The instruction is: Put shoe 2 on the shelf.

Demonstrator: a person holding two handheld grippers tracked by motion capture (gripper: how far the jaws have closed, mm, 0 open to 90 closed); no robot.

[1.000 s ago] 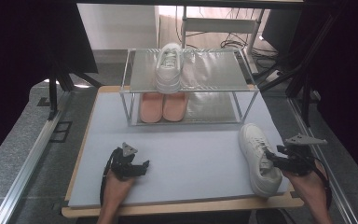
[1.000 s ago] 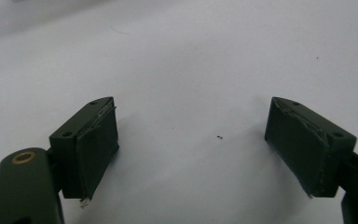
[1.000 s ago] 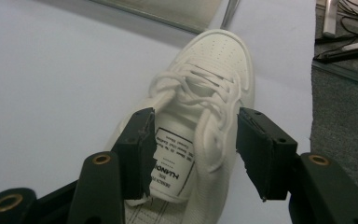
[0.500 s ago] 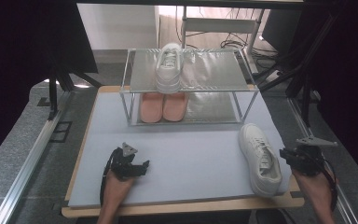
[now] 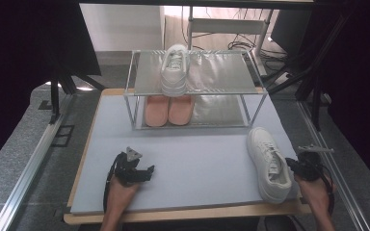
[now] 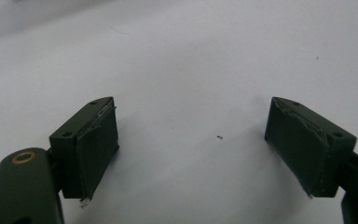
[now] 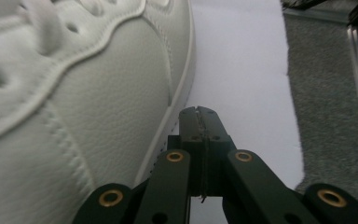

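- Landmark: two-tier metal shoe rack at the far side of the grey table mat.
- White sneaker flat on the mat, in front of the rack's right end, toe toward the rack, heel near the mat's near edge. Upright on its sole, laces up.
- Right gripper just beside that sneaker's outer side, near the heel end, well in front of the rack's right corner. Held in a hand coming up from the near edge.
- Right gripper view: jaws pressed flat together, nothing between them. Tips low over the mat, right next to the sneaker's sole edge; contact with the sole cannot be told.
- Left gripper in front of the rack's left half, low over the mat, well apart from the sneaker. Grey three-cornered plate on top.
- Left gripper view: jaws spread wide, bare mat between them, gripping nothing.
- Second white sneaker on the rack's top shelf, left of centre, heel toward the near side.
- Pair of pink shoes on the rack's lower shelf, directly under that second sneaker, side by side and touching.
- Right half of both rack shelves bare.
- Aluminium rails on the floor, left and right of the table, running alongside the rack.
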